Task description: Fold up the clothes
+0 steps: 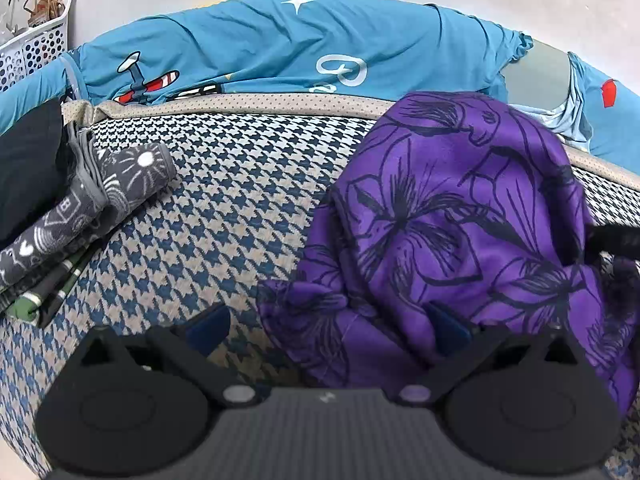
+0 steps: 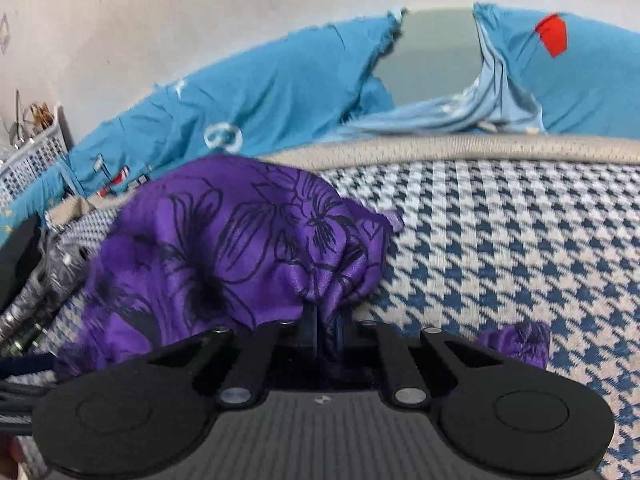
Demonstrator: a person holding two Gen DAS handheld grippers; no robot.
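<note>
Black two-finger left gripper [image 1: 326, 330] sits nearest the lens: jaws spread wide, nothing between them, blue-padded fingertips [image 1: 208, 326] low over the blue-and-beige houndstooth woven bed cover [image 1: 240, 184]. Its right fingertip is against the near edge of the purple satin garment with dark line-drawn flowers [image 1: 452, 232].

Landmark = that garment. It lies bunched and humped on the cover, not flat, no clean fold visible.

Left of the garment, well apart: a grey patterned rolled cloth [image 1: 100, 192] on top of a green striped piece, with a black fabric mass beside them. Could be done items or a waiting pile, can't tell. Behind the garment: a rumpled blue cartoon-print bedsheet [image 1: 260, 48] against the wall; far left of it, a white perforated plastic basket [image 1: 32, 48].

Right of the left tool: black two-finger right gripper [image 2: 326, 320], jaws pinched tight on a gathered edge of the garment, fabric bulging above the fingers. View is motion-blurred.

Judgement: garment being lifted or dragged to spread or reposition it. Next move likely needs the left tool to clamp a second edge or corner so the cloth can be tensioned flat.

Pose: both tools low, pointing toward the wall.
</note>
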